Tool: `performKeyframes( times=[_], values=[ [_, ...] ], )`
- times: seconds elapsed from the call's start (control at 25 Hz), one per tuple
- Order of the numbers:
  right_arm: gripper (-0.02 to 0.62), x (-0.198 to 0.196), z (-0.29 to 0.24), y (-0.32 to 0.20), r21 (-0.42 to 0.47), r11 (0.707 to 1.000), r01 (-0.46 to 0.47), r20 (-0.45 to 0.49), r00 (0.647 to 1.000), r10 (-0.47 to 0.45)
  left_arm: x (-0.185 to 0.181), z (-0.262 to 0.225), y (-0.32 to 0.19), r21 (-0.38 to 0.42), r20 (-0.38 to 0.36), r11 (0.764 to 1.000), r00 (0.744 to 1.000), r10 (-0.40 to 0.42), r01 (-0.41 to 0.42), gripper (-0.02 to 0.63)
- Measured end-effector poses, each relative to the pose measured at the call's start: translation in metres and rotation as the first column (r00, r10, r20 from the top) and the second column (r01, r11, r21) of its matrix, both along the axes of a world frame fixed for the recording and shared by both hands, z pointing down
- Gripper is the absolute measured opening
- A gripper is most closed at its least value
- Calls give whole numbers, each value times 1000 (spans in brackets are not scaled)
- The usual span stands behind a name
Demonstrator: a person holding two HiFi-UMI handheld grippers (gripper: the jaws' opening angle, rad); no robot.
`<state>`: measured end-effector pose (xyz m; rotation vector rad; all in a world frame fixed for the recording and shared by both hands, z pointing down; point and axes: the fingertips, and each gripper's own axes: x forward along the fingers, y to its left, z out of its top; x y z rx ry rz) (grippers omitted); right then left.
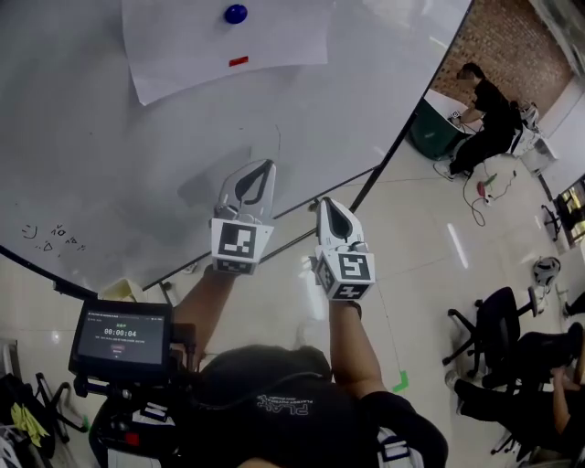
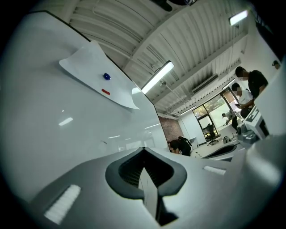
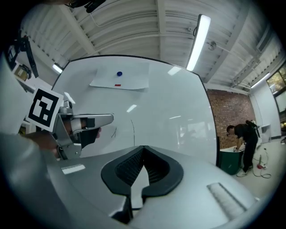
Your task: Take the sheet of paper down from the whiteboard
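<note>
sheet of paper (image 1: 228, 41) on whiteboard (image 1: 119, 164), blue magnet (image 1: 236, 14) on it (red tab (image 1: 239, 61) below) | left gripper (image 1: 263, 170), right gripper (image 1: 328, 205): side by side, well below the sheet, jaws together

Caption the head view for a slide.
Left gripper and right gripper, both shut, below the paper on the whiteboard.

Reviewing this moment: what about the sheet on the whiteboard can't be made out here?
Sheet of paper: its top is cut off by the head view's upper edge.
Red mark below the blue magnet: too small in every view to tell what it is.
Scribbles on the whiteboard: too small to read.
</note>
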<state>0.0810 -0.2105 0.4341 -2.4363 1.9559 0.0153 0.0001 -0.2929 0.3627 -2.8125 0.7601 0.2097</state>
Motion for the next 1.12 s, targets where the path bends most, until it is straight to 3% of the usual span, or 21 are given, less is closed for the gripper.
performKeyframes(
  times=[0.16,0.28,0.48,0.68,0.72,0.92,1.0,1.12],
  values=[
    [14,8,-19,-43,36,989,144,-24,989,-143,5,-31,-9,3,-63,1000,998,-31,31,2],
    [14,16,-43,-64,72,964,255,-47,966,-252,10,-62,-9,48,-104,993,990,-100,105,2],
    [14,49,-110,-68,193,894,405,-97,914,-393,36,-128,14,194,-118,949,966,-229,249,2],
    [22,31,-153,-100,309,784,537,-52,833,-550,-9,-179,-6,289,-194,868,913,-359,403,25],
    [34,24,-161,-105,325,756,568,-44,807,-588,-20,-186,-13,300,-202,849,899,-389,435,69],
    [102,4,-188,-124,389,623,678,36,665,-746,-54,-219,-42,358,-212,738,820,-532,572,135],
    [121,21,-198,-121,406,594,694,64,627,-776,-36,-235,-45,392,-228,689,790,-569,609,178],
    [126,38,-202,-119,419,597,683,85,626,-775,-20,-241,-49,410,-206,643,753,-625,647,218]
  ],
)
